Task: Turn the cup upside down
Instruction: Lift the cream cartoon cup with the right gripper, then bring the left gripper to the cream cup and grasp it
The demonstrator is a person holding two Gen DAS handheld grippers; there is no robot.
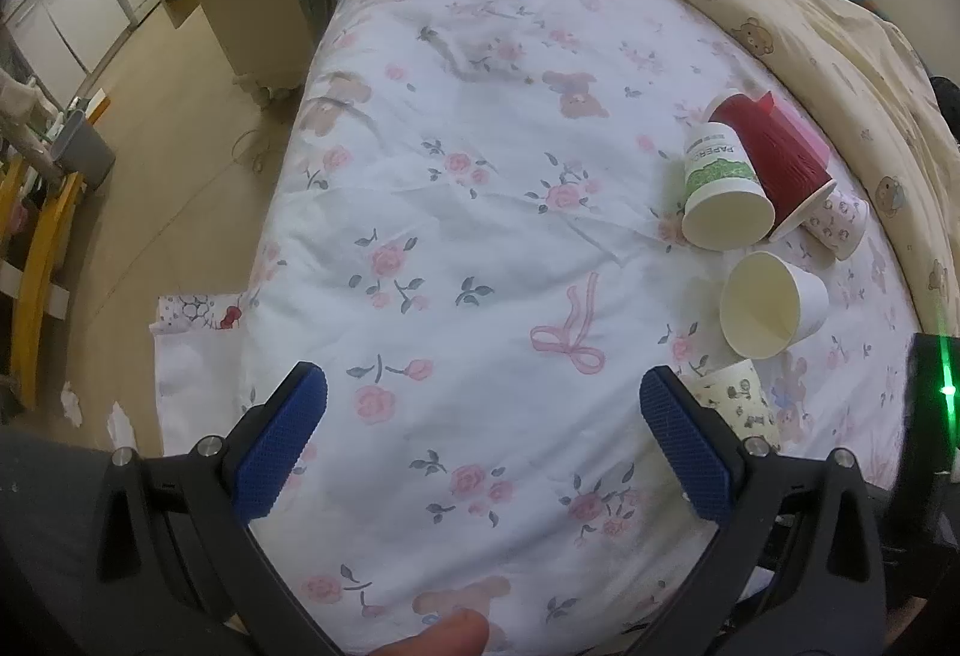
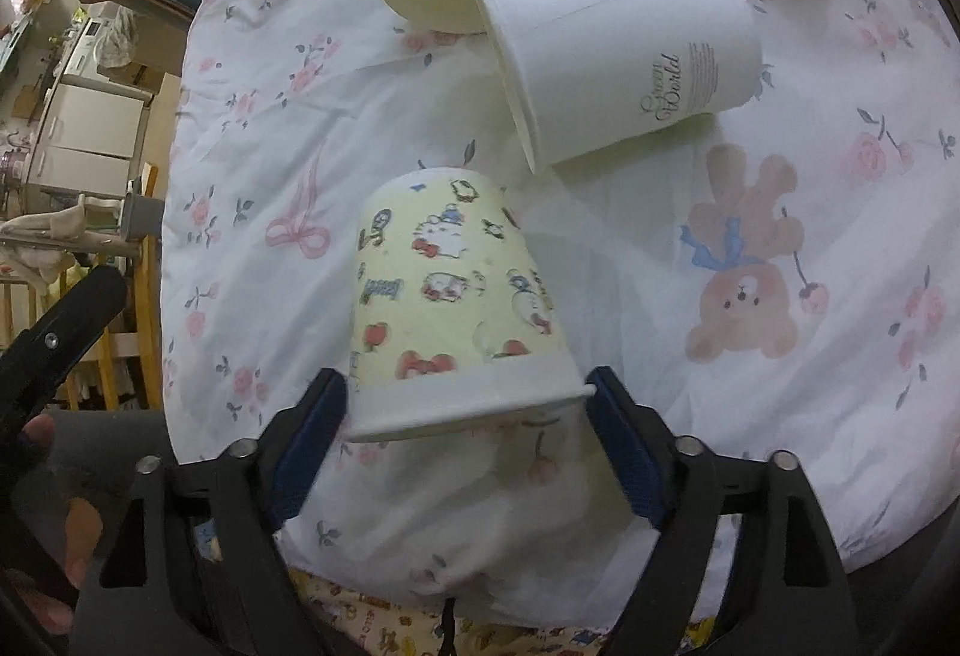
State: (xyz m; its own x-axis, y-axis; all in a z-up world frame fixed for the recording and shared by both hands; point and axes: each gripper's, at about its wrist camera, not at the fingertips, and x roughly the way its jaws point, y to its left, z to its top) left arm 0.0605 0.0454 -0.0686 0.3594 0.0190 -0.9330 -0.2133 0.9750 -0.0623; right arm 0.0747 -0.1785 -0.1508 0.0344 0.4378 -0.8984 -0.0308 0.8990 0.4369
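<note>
The yellow cartoon cup (image 2: 459,296) is seen at the 6 o'clock part of the right wrist view, sitting upside down on the flowery bed sheet (image 2: 252,128) with its wide rim toward the camera. The right gripper (image 2: 467,398) is spread open around that rim, one blue pad on each side; whether the pads touch it cannot be told. A plain white cup (image 2: 624,62) is lying on its side at 12 o'clock. The left gripper (image 1: 483,392) is held open over the sheet, with nothing between its pads. A red cup (image 1: 774,152) is lying at 2 o'clock there.
</note>
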